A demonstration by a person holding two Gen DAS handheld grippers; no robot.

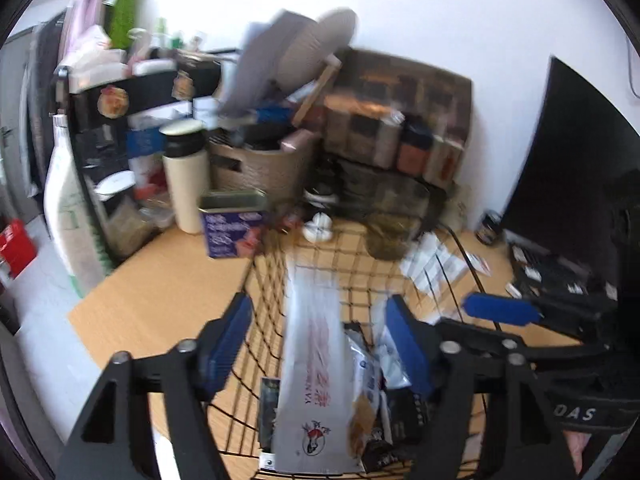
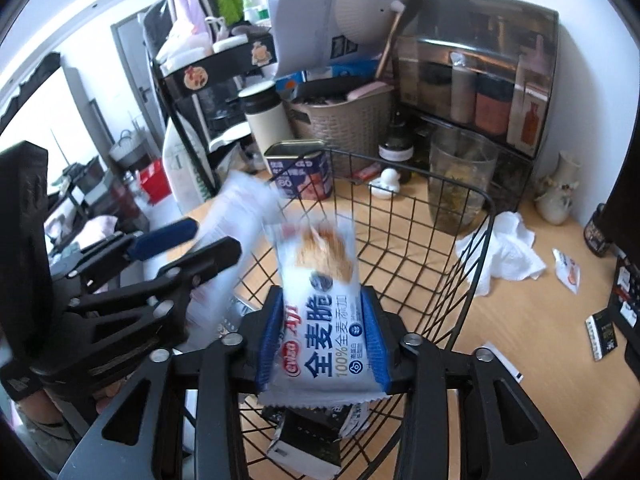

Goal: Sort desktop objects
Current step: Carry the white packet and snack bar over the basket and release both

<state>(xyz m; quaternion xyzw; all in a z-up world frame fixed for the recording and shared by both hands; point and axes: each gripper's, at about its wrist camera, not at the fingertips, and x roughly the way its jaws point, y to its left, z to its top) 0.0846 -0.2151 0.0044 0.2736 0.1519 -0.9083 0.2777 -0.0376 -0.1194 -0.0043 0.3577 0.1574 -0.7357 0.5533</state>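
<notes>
Spreads the left tool [image 1: 316, 308] wide over the black wire basket [image 1: 452, 240] on the desk [image 1: 160, 292], with a long white packet [image 1: 312, 360] loose between the pads, touching neither. Grips a blue-and-white biscuit packet [image 2: 324, 340] in the right tool [image 2: 322, 294], pads pressed on both long edges, above the same basket.

Along the back of the wooden surface [image 2: 520, 320] we see a cream flask [image 2: 267, 120] with a dark lid, a woven basket [image 2: 348, 120] stuffed with odds and ends, and a smoked plastic cabinet [image 2: 480, 68] of bottles. A small white duck figure [image 2: 387, 184] sits near a glass jar [image 2: 460, 184]. Crumpled white tissue [image 2: 508, 252] lies beside a pale vase [image 2: 558, 196].
</notes>
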